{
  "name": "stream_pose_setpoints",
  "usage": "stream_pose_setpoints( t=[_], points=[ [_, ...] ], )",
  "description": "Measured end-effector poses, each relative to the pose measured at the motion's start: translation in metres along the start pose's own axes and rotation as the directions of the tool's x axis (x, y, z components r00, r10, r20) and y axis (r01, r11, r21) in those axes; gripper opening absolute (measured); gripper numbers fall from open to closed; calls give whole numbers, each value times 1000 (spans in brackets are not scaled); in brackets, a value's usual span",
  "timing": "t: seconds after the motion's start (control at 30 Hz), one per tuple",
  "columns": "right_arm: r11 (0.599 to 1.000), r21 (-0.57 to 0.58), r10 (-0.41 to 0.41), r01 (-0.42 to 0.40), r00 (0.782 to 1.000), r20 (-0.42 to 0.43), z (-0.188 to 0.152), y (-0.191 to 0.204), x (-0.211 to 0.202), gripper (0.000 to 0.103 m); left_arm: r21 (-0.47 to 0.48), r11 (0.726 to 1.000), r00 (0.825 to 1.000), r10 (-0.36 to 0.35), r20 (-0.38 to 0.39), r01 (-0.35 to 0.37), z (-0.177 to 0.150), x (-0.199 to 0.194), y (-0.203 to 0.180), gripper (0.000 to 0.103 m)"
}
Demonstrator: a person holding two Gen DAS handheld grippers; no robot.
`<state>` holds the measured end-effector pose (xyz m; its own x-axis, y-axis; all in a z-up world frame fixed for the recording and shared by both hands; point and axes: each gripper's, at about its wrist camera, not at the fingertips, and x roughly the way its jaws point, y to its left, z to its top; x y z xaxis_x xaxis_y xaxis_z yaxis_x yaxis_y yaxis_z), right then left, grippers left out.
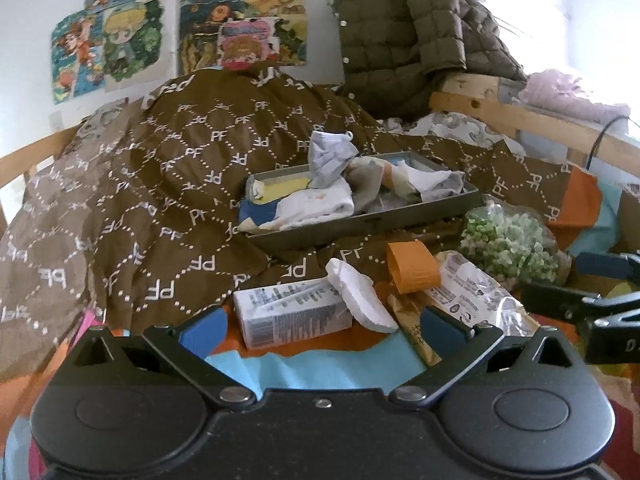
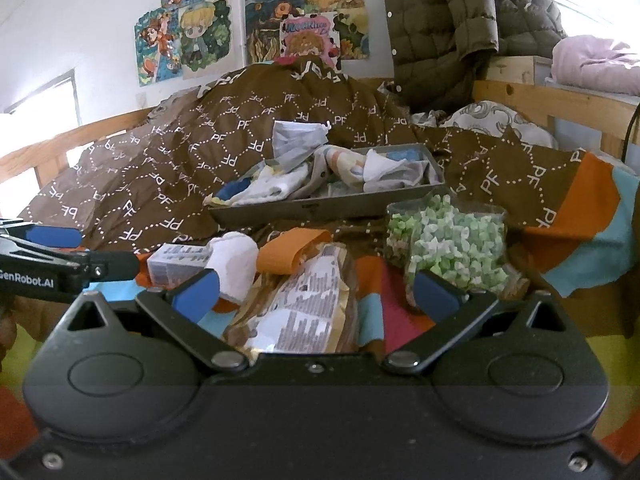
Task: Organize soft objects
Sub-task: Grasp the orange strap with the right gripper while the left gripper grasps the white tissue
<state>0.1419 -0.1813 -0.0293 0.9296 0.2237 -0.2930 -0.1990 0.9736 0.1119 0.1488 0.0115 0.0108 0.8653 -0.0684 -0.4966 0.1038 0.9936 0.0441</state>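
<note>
A grey tray (image 1: 360, 226) (image 2: 320, 210) rests on the brown patterned blanket, piled with crumpled socks and cloths (image 1: 332, 160) (image 2: 296, 140). In front of it lie a white soft pad (image 1: 360, 300) (image 2: 236, 264), an orange cloth piece (image 1: 412, 266) (image 2: 288, 254), a small printed carton (image 1: 292, 316) (image 2: 176, 266), a crinkly printed packet (image 1: 468, 292) (image 2: 296, 308) and a bag of green and white bits (image 1: 508, 240) (image 2: 448, 244). My left gripper (image 1: 322, 330) is open just short of the carton and pad. My right gripper (image 2: 316, 294) is open around the packet's near end, holding nothing.
A brown blanket (image 1: 140, 184) (image 2: 160, 168) heaps over the bed. A quilted olive jacket (image 1: 408, 28) (image 2: 452, 20) hangs at the back right over a wooden bed rail (image 1: 520, 120). Cartoon posters (image 1: 160, 36) cover the wall. A multicoloured sheet (image 2: 600, 232) lies underneath.
</note>
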Motion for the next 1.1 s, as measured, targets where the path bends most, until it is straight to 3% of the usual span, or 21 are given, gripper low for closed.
stream_pose_setpoints(
  t=[0.27, 0.53, 0.8, 1.1],
  points=[
    [1000, -10, 14, -13, 999, 51, 0, -16, 27, 102, 72, 997, 998, -38, -54, 42, 7, 32, 4, 102],
    [999, 23, 30, -30, 999, 14, 6, -28, 47, 102, 75, 995, 994, -56, -88, 63, 6, 57, 10, 102],
    [989, -102, 106, -108, 994, -25, 38, -22, 91, 102, 120, 987, 989, -96, -114, 110, 7, 66, 15, 102],
    [922, -322, 190, -213, 976, -104, 49, 3, 132, 102, 85, 975, 972, -192, -138, 205, 11, 73, 27, 102]
  ],
)
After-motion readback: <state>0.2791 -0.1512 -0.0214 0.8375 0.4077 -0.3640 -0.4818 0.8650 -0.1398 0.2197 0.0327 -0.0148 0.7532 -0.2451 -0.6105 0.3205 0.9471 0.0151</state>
